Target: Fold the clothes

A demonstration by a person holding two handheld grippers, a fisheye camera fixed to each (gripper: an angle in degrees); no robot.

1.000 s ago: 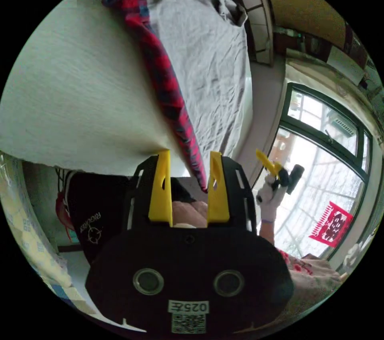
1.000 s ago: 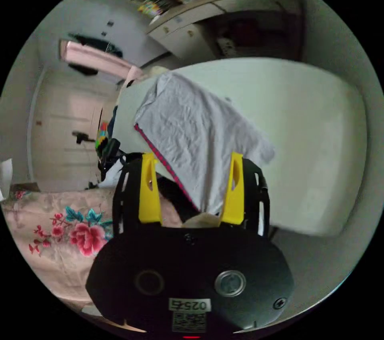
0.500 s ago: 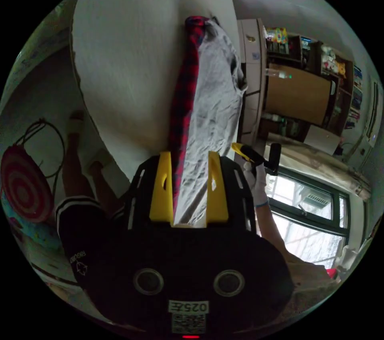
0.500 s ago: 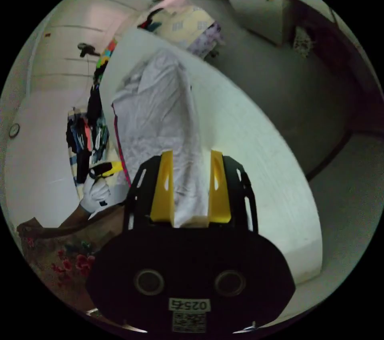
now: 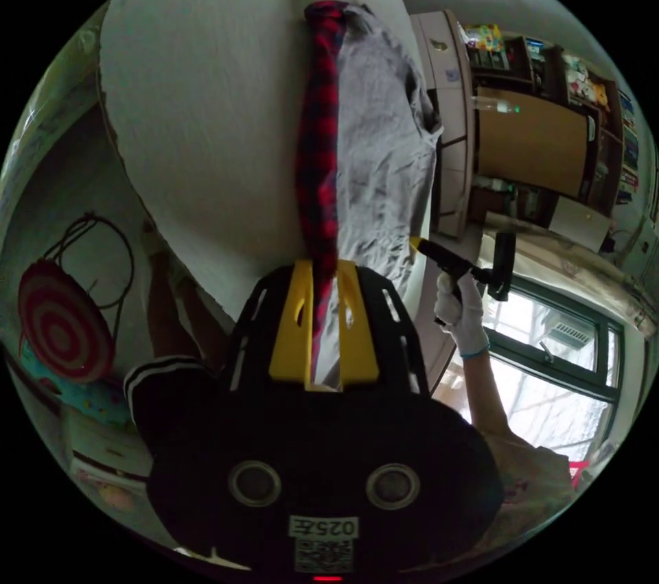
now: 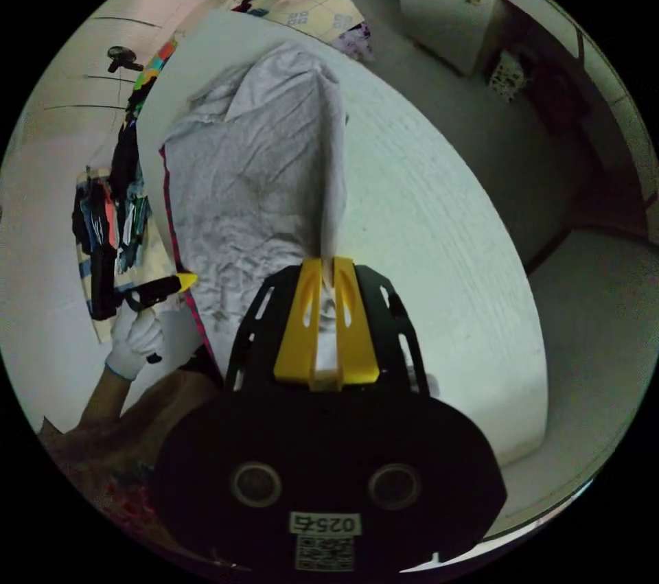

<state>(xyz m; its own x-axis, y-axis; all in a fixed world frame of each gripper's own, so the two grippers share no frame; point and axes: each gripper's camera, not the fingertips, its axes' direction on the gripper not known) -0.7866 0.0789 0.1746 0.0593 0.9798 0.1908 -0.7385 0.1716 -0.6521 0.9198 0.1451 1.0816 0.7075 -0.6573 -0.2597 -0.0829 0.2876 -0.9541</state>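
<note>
A: Biggest thing in sight?
B: A wide white worktop, pale and faintly grained, seen again in the right gripper view.

A: And on the worktop?
B: A wrinkled grey garment with a red-and-black plaid edge, spread flat along the worktop's middle and running to its near edge. Plaid strip folded up along one long side. Same cloth in the right gripper view, with only a thin red line at its border.

A: State of the left tool?
B: Left tool at the worktop's near edge, yellow jaws drawn close, pinching the plaid-edged corner of the cloth between them.

A: The right tool?
B: Right tool also at the near edge, jaws nearly together, clamped on the grey corner. Seen from the left gripper view too, held in a white-gloved hand just beside the worktop's edge.

A: Anything past the worktop?
B: Wooden shelving and a window beyond the far side; a red-and-white ringed target low on the floor side.
</note>
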